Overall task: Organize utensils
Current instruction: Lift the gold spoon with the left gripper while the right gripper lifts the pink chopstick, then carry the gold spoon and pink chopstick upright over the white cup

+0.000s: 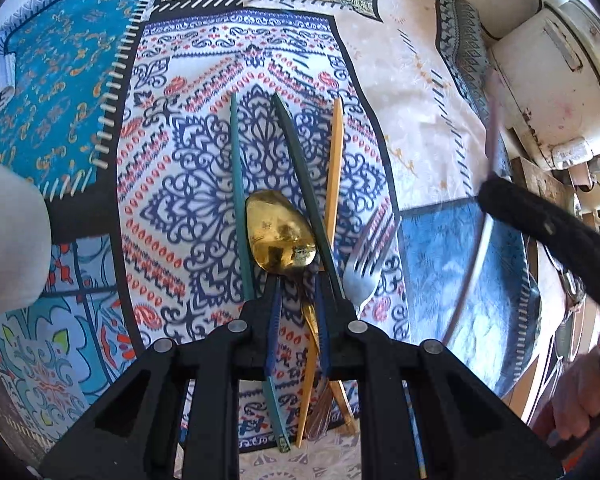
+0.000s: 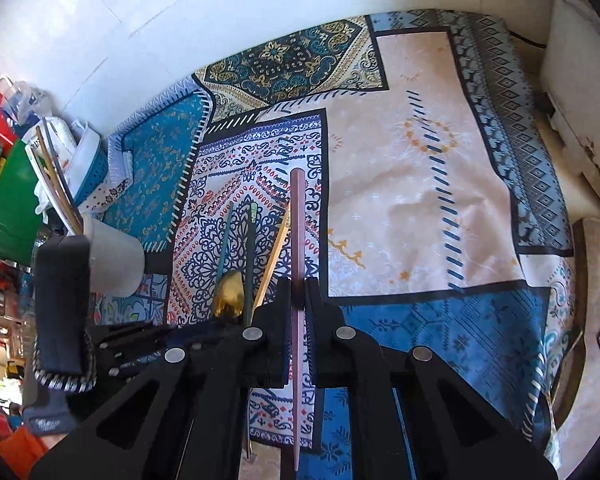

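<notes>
A: What does the right gripper [image 2: 299, 292] hold?

B: Its jaws are clamped on a long pink chopstick [image 2: 298, 240], lifted above the patterned patchwork cloth [image 2: 420, 208] on the surface.

A: And the left gripper [image 1: 299, 280]?

B: Its jaws are nearly closed around the neck of a shiny gold metal spoon [image 1: 278, 236], which lies among a teal chopstick [image 1: 238, 184], a dark green chopstick [image 1: 300, 176], an orange-tan chopstick [image 1: 335, 160] and a silver fork [image 1: 366, 268].
</notes>
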A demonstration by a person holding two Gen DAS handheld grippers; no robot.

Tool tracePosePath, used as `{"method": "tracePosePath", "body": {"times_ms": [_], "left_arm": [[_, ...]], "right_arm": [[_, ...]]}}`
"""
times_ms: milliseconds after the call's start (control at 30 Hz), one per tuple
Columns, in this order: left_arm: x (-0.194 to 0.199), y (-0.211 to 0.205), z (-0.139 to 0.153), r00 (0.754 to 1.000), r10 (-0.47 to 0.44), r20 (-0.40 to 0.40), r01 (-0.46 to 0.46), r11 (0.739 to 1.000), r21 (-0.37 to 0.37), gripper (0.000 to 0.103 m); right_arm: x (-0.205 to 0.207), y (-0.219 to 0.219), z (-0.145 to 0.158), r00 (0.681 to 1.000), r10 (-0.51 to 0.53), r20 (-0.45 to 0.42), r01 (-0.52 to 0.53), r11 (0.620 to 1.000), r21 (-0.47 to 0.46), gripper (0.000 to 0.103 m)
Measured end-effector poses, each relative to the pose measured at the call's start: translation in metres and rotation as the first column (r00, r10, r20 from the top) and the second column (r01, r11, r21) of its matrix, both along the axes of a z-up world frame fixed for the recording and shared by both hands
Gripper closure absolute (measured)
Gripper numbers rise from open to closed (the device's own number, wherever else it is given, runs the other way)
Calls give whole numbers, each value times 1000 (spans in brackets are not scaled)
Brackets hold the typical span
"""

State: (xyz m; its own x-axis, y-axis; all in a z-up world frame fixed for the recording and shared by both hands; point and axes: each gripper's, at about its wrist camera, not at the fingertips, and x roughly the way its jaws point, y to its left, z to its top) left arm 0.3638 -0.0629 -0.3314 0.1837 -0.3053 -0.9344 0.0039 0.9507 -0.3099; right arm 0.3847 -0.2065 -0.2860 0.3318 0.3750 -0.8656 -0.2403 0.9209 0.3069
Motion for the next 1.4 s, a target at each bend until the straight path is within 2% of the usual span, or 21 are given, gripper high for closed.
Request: {"method": "tracePosePath", "body": {"times_ms": [233, 400, 567, 667, 867, 1033, 1400], "left_arm": [[26, -2, -5, 999, 36, -9, -36, 999, -38, 89], [33, -5, -3, 999, 33, 15, -33, 999, -37, 89], [38, -7, -3, 999, 22, 34, -20, 999, -49, 99], [37, -13, 0, 998, 5, 58, -5, 1000, -4, 101], [22, -13, 28, 989, -3, 149, 1, 1000, 11, 102], [6, -4, 59, 972, -8, 237, 2, 1000, 25, 102], [-38, 29, 130, 914, 33, 404, -39, 999, 7, 102]], "right_arm": [[-7, -17, 4, 999, -38, 13, 38, 999, 7, 97], [-10, -26, 5, 998, -60, 12, 60, 998, 9, 97], [-13, -27, 6, 997, -74, 13, 74, 997, 11, 97], [-17, -24, 10, 997, -73, 27, 73, 997, 11, 97], [-23, -17, 26, 995, -68, 77, 67, 998, 17, 97], [-31, -11, 45, 989, -75, 130, 72, 997, 26, 97], [-51, 14, 90, 969, -55, 241, 46, 998, 43, 97]]}}
